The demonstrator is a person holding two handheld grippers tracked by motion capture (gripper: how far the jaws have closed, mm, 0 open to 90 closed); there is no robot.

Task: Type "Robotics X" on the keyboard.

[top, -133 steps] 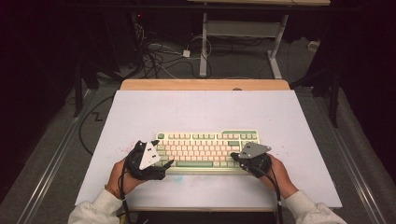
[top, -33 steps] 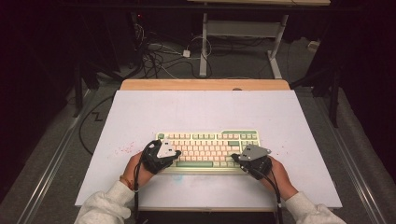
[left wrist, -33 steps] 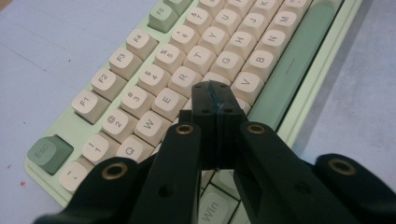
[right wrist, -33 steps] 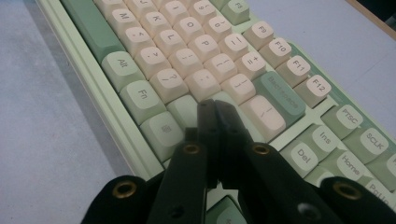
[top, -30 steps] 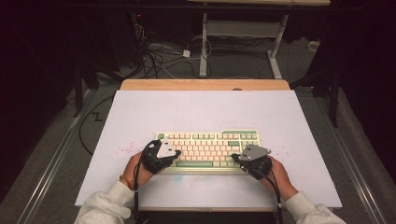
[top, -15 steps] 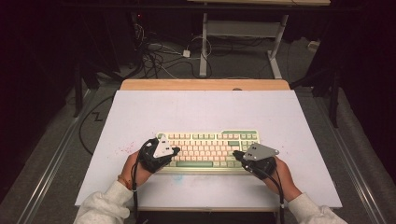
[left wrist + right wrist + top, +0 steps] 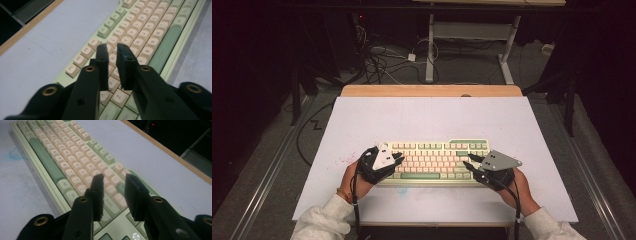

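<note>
High view: one keyboard lying flat near front edge of white bench, one gripper at each end of it. Left gripper over left end, jaws slightly apart, just been opening, nothing between them; seen in left gripper view above letter rows, tips near number row. Right gripper over right end, jaws spread wider, also just been opening, empty, hanging above Enter area in right gripper view. Probably key pressing or placing of keyboard, now at release stage; hard to judge what is left, maybe only pulling both grippers away. Counted: one keyboard, two grippers, two hands, one bench.
</note>
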